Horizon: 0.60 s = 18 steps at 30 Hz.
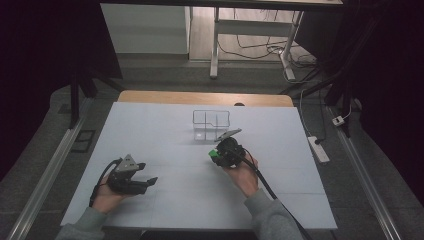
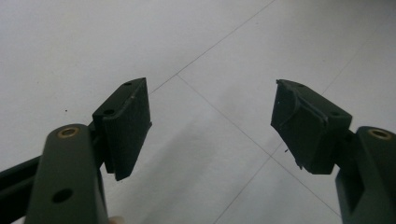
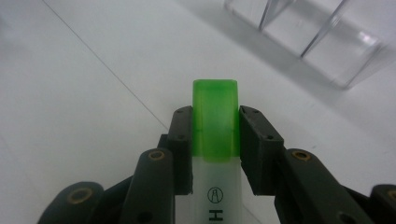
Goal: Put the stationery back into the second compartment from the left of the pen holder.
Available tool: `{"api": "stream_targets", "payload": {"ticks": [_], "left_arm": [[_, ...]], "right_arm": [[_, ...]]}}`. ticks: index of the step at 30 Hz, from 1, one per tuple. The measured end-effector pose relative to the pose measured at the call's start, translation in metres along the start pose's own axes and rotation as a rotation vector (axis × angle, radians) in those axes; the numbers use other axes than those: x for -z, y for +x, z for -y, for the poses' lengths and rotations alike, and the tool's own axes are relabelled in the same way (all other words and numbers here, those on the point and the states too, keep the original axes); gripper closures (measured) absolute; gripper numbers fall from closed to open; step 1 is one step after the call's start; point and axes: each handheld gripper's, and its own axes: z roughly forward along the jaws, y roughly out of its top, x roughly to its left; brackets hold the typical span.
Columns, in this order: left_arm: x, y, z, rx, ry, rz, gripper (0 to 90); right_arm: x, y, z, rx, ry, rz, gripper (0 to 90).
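White worktop (image 1: 165, 200) spread wide, crossed by thin seam lines, with a wooden edge showing at the far side. Near the far middle, a clear compartment organiser (image 1: 211, 125), upright, split by see-through dividers, its corner also seen at the top right of the right gripper view (image 3: 322, 42). Toward the near left, left hand-held gripper (image 1: 145, 181) resting low over the worktop in the person's left hand (image 1: 107, 197), well apart from the organiser; released, black pads (image 2: 128, 126) standing wide with bare worktop between them. Just in front of the organiser, right hand-held gripper (image 1: 216, 154) raised in the right hand (image 1: 245, 175), grey plate on top, cable trailing back past the sleeve. Clenched on a green-capped highlighter (image 3: 215, 140): pads pressing both sides of the translucent green cap, white barrel with black lettering running back between the jaws, cap end jutting forward past the pads. From the high view, the highlighter (image 1: 213, 153) seen as a small green patch at the gripper's tip, near the organiser but apart from it.
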Motion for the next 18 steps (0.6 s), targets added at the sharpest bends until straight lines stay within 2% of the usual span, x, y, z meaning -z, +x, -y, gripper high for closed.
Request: {"api": "stream_targets", "payload": {"ticks": [8, 13, 18], "left_arm": [[0.000, 0.000, 0.000, 0.001, -0.002, -0.002, 27.7], [0.000, 0.001, 0.000, 0.001, -0.001, -0.004, 27.8], [0.000, 0.001, 0.000, 0.001, 0.000, -0.007, 27.8]], "right_arm": [[0.031, 0.001, -0.008, 0.002, -0.128, -0.030, 67.1], [0.038, -0.003, -0.010, -0.013, -0.185, -0.065, 67.1], [0.044, -0.007, -0.012, -0.017, -0.236, -0.077, 67.1]]}}
